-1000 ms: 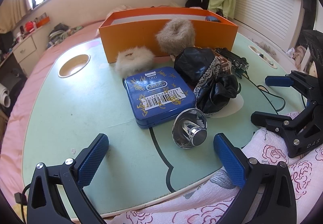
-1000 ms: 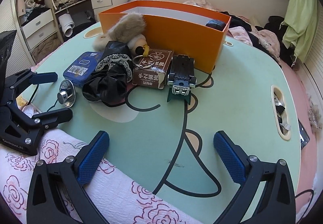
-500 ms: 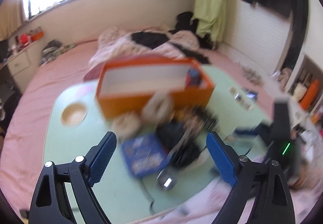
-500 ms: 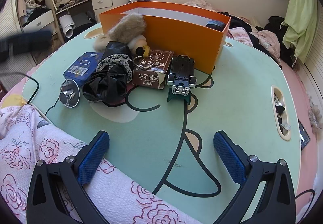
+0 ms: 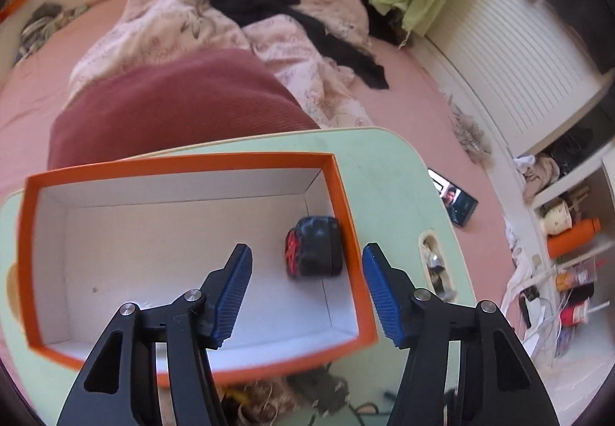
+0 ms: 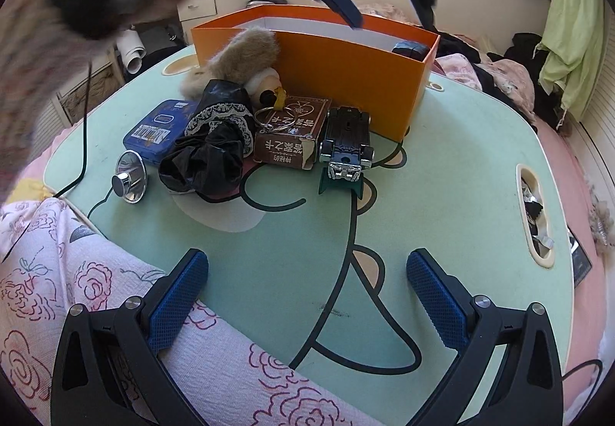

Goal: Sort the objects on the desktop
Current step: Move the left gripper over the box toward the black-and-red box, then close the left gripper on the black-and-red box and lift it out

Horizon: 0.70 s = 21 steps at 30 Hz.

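Left gripper point(image 5: 306, 291) is held over the orange box point(image 5: 346, 203), jaws apart, empty; right gripper point(image 6: 307, 295) jaws spread wide, nothing gripped.

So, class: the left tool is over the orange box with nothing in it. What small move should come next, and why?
Probably pull the left tool back toward the pile: it is open and empty above the orange box, while the toy car lies outside it.

A lived-in bedroom: rumpled bedding point(image 5: 215, 22) and clothes on a pink bed point(image 5: 415, 87), a cartoon lap table point(image 6: 442, 172).
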{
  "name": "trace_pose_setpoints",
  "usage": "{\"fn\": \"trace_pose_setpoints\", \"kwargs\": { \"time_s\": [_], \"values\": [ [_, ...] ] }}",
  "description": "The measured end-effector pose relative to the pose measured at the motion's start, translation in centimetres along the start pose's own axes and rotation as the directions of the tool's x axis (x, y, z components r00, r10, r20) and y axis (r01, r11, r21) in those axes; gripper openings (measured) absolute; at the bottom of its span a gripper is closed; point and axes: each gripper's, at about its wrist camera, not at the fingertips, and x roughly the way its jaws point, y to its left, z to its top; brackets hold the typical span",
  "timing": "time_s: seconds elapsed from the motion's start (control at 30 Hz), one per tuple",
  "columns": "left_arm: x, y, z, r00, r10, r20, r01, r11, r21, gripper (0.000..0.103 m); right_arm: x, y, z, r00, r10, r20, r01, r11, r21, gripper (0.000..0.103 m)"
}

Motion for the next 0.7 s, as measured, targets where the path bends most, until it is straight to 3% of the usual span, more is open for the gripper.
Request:
{"fn": "trace_pose_setpoints", "kwargs": {
  "time_s": [0.13,0.23,0.5,0.63,0.7],
  "values": [
    [0.4,0.0,0.0,1.0,-0.02,0.003,0.02,1.0,-0.014,0.059,0.1,0.0,0.1,1.0,0.002,0.004,-0.002,1.0,0.0,0.103],
    [0.5,0.2,0.3,0.999,0.037,0.014,-0.037,0.999,0.006,0.054,0.1,0.0,0.2,1.0,0.002,0.004,-0.002,1.0,0.0,0.103],
    [0.5,1.6,0.8,0.999,0.035,0.013,-0.034,0.999,-0.027,0.053,0.2,-0.1,0.2,1.0,0.001,0.005,-0.001,1.0,0.0,0.103],
    [0.4,1.0,0.9,0.998,-0.056,0.021,0.057,0.996,-0.061,0.053,0.2,-0.1,0.2,1.0,0.001,0.005,-0.001,1.0,0.0,0.103],
    [0.5,0.2,0.8,0.999,-0.043,0.012,0.043,0.998,-0.039,0.053,0.2,-0.1,0.2,1.0,0.001,0.005,-0.001,1.0,0.0,0.103]
  ]
}}
